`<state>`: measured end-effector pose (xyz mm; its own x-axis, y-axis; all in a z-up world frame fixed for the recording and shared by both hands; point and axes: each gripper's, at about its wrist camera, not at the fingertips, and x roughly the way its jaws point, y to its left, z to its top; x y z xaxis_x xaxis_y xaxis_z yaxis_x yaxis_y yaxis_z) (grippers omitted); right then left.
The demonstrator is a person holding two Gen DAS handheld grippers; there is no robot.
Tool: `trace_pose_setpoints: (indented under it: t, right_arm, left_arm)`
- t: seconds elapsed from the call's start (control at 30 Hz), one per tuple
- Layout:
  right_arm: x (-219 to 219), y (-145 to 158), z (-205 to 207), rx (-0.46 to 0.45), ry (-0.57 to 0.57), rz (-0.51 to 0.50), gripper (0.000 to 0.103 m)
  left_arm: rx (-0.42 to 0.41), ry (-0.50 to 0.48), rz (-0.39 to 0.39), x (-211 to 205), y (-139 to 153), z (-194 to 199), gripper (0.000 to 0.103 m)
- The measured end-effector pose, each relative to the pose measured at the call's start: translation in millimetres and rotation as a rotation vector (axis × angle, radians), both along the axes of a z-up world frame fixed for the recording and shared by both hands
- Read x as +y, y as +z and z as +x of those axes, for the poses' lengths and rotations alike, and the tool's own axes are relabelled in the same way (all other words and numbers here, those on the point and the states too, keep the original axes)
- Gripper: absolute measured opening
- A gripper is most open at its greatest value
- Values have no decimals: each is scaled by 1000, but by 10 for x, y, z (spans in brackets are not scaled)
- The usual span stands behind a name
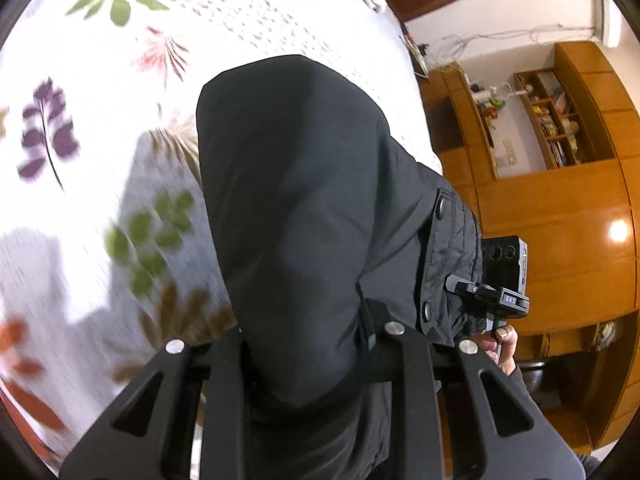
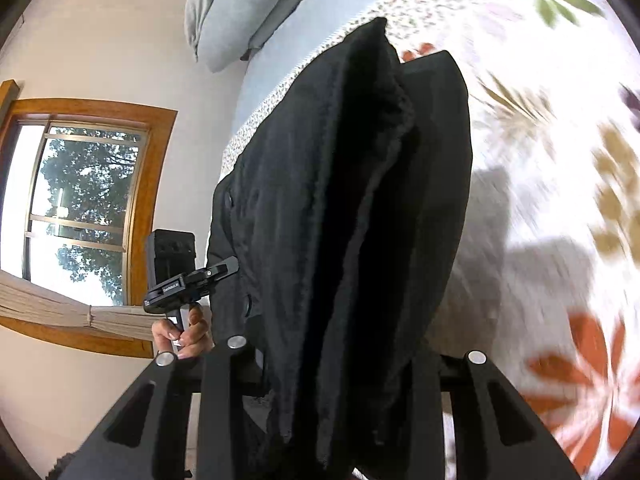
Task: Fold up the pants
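Two claws are in my views, and each one is clamped on the same black pants. Through the left wrist camera, my left claw [image 1: 312, 376] has its fingers pressed against a thick fold of the pants [image 1: 304, 208]; the dark cloth bulges up and away from the claw and fills the middle of the picture. Metal snaps show on a stitched band at the right edge of the garment. Beyond that edge I see the right claw [image 1: 496, 300] from the side, with a person's hand [image 1: 500, 348] around its handle.

Through the right wrist camera, my right claw [image 2: 340, 380] pinches several stacked layers of the pants [image 2: 352, 208], whose edges run lengthwise away from me. The left claw [image 2: 188, 280] sits at the left of that view, a hand [image 2: 184, 336] gripping its handle, just beside the cloth.

The pants hang between the two claws, lifted above the bed [image 1: 100, 100], whose white cover carries printed leaves in green, purple and orange. The print is blurred in both views. A grey pillow [image 2: 236, 8] lies at the far end of the bed. A window [image 2: 80, 208] with a wooden frame is at left in the right view; wooden cabinets [image 1: 560, 208] with shelves stand at right in the left view.
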<state>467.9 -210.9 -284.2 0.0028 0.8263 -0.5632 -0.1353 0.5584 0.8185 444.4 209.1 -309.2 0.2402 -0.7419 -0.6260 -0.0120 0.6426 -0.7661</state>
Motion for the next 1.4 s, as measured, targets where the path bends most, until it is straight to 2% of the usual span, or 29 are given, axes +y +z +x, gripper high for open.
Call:
trace_pose_setpoints:
  t: [0.1,0.13,0.2,0.4,0.5,0.6,0.73,0.83,0.93,1.07,1.2,1.27,1.33,1.4]
  right_arm:
    - [261,-89,405,15,16,-19,34]
    - [185,-107,555,19,19,-25,34]
    - [320,-201,758,31,26,-44,34]
    - [513,-397,1088,60,23,-63,34]
    - [644,-551,1105,87,21,-84,34]
    - [602,-803,1165,131,4,-76,36]
    - [491,-890,1044,149,-2,-63,49]
    - [515,-831,1064,157,-17,-55,58]
    - [460,-712,1015,131,-31,-59,60]
    - [217,-597,938,87,-75,-61,63]
    - [117,-490,786,49,-98,-63,66]
    - [87,-544,742,41,-100,-116,66]
    - [143,-613,725,47,-94,-187,69]
    - [158,-642,720,59,-103,-198,71]
  left_arm:
    - [22,20,11,194,-96,301,24]
    - [33,27,17,267,-149,407,24]
    - [50,34,23,356,-231,550,24]
    - [85,46,41,552,-493,910,24]
    - [113,48,55,569,-658,1014,26]
    - [107,61,19,624,-758,1007,29]
    - [104,87,-7,621,-810,947,35]
    - [81,111,-8,665,-744,866,41]
    - [51,173,-5,742,-609,783,49]
    - [-1,216,79,827,-461,526,54]
    - [-49,265,111,864,-315,292,56]
    - [-49,258,136,826,-311,247,60]
    - [-20,226,210,728,-385,258,61]
    - [-6,210,234,670,-436,255,65]
